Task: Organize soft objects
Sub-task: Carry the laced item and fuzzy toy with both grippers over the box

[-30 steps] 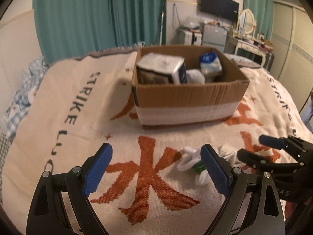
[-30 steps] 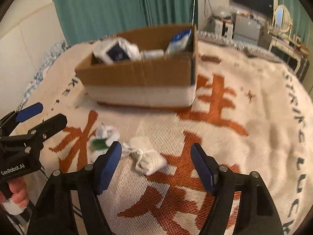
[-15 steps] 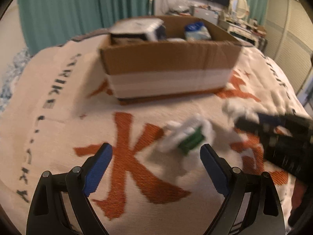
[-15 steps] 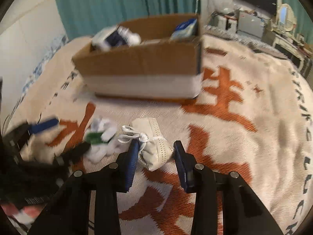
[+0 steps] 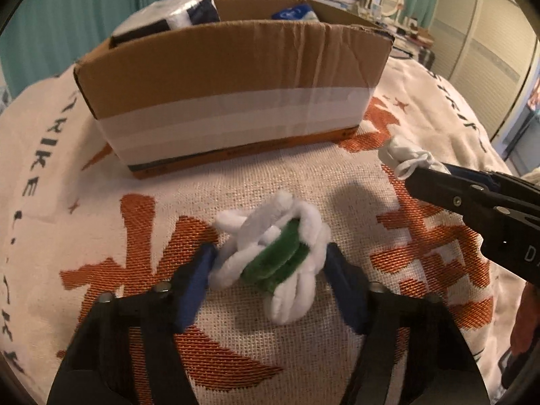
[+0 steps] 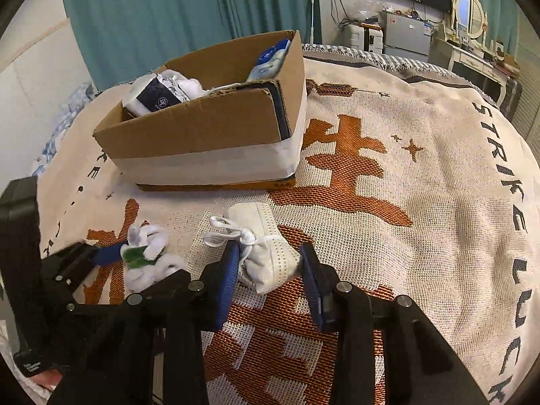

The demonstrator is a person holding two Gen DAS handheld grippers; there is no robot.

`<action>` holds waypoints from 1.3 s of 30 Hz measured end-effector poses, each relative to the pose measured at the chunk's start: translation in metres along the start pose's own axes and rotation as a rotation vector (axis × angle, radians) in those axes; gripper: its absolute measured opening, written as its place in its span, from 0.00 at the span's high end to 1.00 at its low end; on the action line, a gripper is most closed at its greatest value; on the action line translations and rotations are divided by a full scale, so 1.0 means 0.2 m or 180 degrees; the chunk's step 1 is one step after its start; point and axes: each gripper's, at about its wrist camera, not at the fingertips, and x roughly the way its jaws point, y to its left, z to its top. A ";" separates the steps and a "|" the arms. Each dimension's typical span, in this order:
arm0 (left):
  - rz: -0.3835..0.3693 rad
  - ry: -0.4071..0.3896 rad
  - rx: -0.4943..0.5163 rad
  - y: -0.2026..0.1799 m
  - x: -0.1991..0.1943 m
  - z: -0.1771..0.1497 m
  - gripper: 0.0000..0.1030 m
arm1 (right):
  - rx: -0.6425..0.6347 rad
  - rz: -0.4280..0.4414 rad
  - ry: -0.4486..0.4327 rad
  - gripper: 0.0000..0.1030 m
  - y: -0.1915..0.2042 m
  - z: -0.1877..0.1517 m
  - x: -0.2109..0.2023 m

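A white and green fuzzy bundle (image 5: 275, 253) lies on the bedspread between the blue pads of my left gripper (image 5: 270, 266), which is shut on it; it also shows in the right wrist view (image 6: 146, 256). My right gripper (image 6: 270, 270) is shut on a rolled white face mask (image 6: 261, 246) tied with its ear loops; the mask tip shows in the left wrist view (image 5: 406, 158). A cardboard box (image 5: 233, 91) with white tape stands just beyond, holding a tissue pack (image 6: 155, 96) and a blue-white packet (image 6: 271, 59).
The bed is covered by a cream woven blanket (image 6: 422, 202) with orange characters and dark lettering. Teal curtains (image 6: 168, 10) hang behind. A TV, cabinets and a dressing table (image 6: 472, 44) stand at the far right. The left gripper body (image 6: 44, 287) sits left of my right gripper.
Both grippers moved forward and down to the blanket. The left closed from wide open onto the fuzzy bundle; the right closed onto the rolled mask.
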 end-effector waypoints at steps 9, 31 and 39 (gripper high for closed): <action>0.0045 0.0007 0.0091 0.00 -0.08 -0.04 0.58 | -0.0097 -0.0054 -0.0055 0.65 0.04 -0.01 -0.04; 0.0075 -0.0911 0.0216 -0.01 -0.93 0.04 0.58 | -0.0246 -0.0167 -0.0595 0.65 0.28 0.04 -0.81; 0.0061 -0.1245 0.0281 0.00 -1.18 0.14 0.58 | -0.0335 -0.0172 -0.0905 0.65 0.39 0.16 -1.10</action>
